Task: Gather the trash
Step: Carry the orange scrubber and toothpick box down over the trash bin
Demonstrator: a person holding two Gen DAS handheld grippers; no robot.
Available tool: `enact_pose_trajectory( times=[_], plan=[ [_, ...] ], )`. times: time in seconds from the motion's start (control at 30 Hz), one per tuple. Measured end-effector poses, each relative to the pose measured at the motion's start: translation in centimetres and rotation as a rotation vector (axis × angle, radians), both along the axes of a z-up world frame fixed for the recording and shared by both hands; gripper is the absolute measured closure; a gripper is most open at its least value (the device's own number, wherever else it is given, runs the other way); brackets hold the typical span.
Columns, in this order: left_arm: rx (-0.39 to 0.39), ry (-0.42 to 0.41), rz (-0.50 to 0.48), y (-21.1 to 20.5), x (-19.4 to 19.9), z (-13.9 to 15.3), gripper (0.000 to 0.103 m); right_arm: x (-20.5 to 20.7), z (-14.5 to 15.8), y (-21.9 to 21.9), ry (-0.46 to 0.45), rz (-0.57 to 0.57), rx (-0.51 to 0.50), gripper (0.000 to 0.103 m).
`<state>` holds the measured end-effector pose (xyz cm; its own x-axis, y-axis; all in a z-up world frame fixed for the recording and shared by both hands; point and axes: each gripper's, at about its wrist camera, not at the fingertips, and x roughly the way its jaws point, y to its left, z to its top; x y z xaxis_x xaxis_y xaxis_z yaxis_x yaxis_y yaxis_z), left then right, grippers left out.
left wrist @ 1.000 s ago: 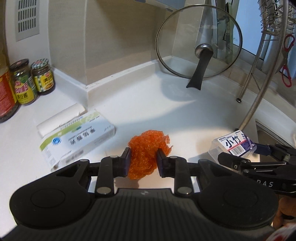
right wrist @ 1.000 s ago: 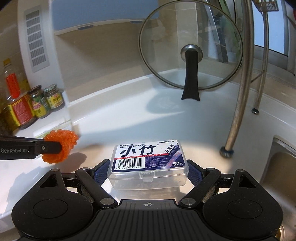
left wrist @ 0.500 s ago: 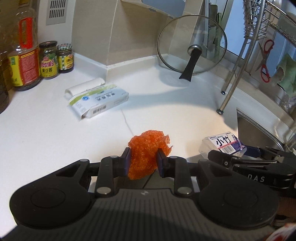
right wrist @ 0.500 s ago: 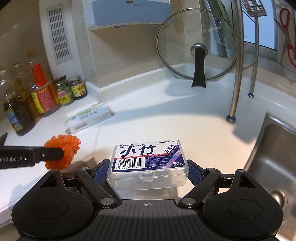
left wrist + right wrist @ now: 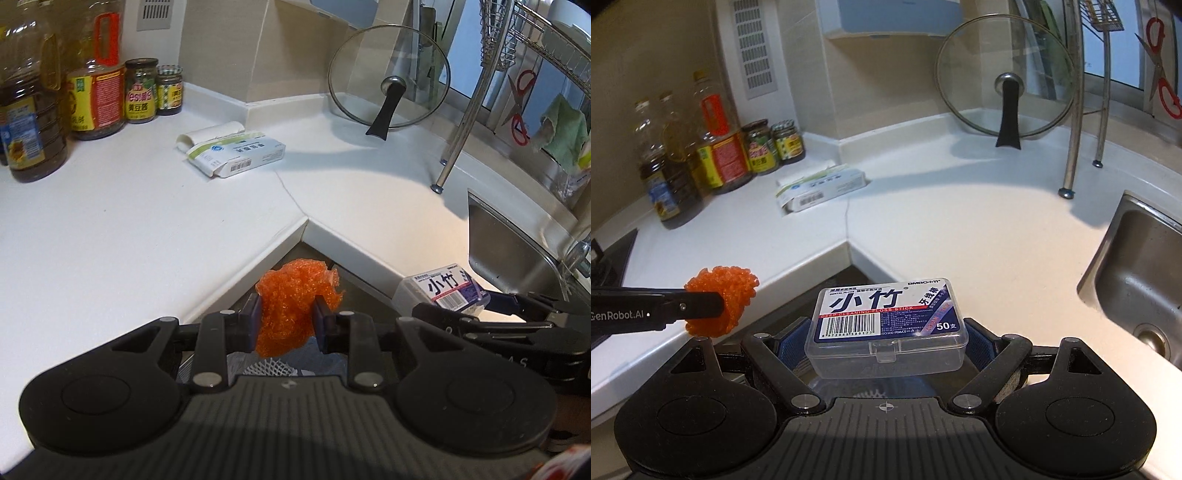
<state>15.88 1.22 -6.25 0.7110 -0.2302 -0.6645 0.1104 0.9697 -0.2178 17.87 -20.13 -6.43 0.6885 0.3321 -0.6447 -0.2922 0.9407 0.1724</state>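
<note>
Tools drawn back off the counter (image 5: 110,221) since a second ago, left tool (image 5: 284,321) clamped on orange mesh wad (image 5: 295,299) low centre, right tool (image 5: 886,343) clamped on floss box (image 5: 886,325), likely poised over the bin.

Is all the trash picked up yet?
Not yet. Two pieces are in hand: the left hand-held gripper clamps the orange mesh wad, the right hand-held gripper the floss stick box, both past the counter edge. The white carton and paper roll remain.
</note>
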Motion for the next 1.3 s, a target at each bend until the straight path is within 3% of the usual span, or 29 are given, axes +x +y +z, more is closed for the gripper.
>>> enact_pose_trajectory(
  times=[0.4, 0.83, 1.3],
  plan=[
    [0.002, 0.055, 0.076, -1.7, -1.4, -1.6, 0.077, -0.6, -1.6, -0.8, 0.041, 0.105, -0.021, 0.017],
    [0.022, 0.181, 0.143, -2.0, -3.1, -5.7, 0.077, -1.3, -5.4, -1.9, 0.133, 0.166, -0.035, 0.017],
    [0.020, 0.254, 0.145, -2.3, -2.2, -9.1, 0.077, -0.6, -8.3, -1.5, 0.198, 0.203, -0.091, 0.017]
  ],
)
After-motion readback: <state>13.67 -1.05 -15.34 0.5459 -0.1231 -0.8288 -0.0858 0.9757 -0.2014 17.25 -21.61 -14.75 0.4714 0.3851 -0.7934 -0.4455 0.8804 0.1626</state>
